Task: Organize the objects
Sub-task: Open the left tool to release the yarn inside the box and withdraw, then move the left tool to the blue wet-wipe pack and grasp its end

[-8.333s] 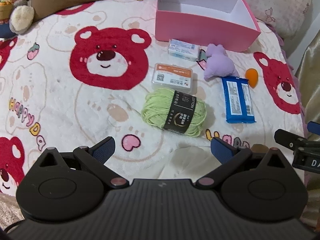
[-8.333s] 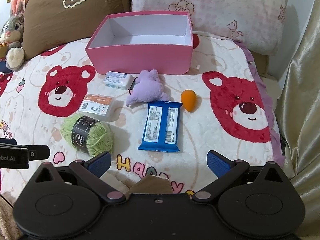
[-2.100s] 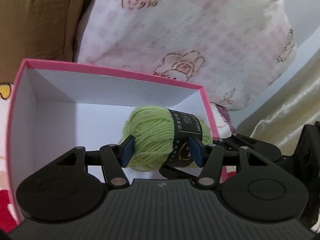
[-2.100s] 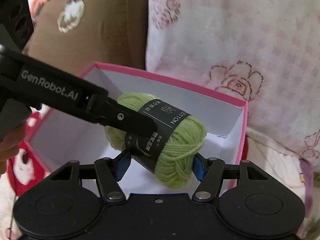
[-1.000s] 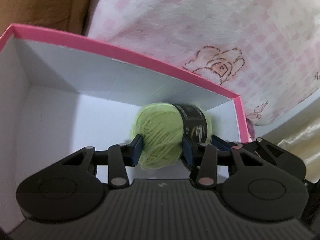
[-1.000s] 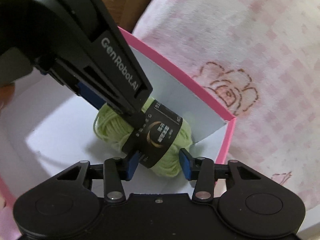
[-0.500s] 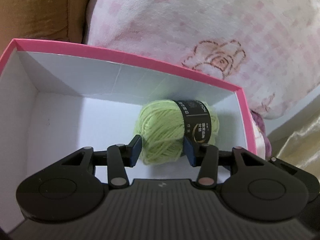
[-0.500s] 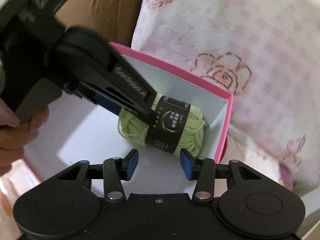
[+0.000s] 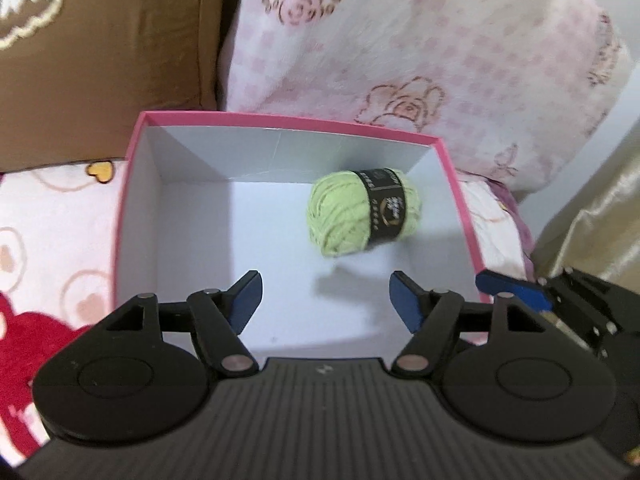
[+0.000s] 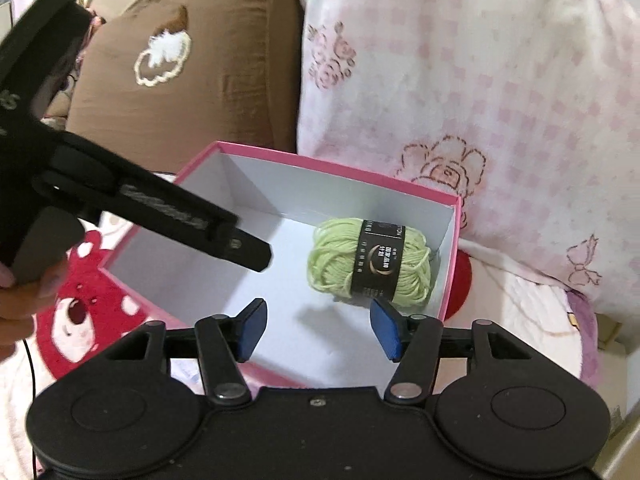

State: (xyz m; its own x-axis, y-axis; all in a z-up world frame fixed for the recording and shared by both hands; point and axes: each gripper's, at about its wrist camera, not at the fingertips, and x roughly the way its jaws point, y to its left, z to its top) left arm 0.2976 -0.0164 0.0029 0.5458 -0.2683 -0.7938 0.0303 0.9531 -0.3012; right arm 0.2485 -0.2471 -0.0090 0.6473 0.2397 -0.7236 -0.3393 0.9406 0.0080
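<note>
The green yarn ball (image 9: 362,212) now lies inside the pink box (image 9: 288,124), near its right wall. Both let go: the left hand-held gripper (image 9: 326,300) and right hand-held gripper (image 10: 318,330) are opening, nothing between them. One thing put away.

yarn ball (image 9: 363,213) released into pink box (image 9: 132,184) — both grippers' fingers (image 9: 247,300) opening, withdrawn

Left gripper (image 9: 326,300) and right gripper (image 10: 318,330): matte black bodies, blue pads (image 10: 251,330), silver pivot screws
</note>
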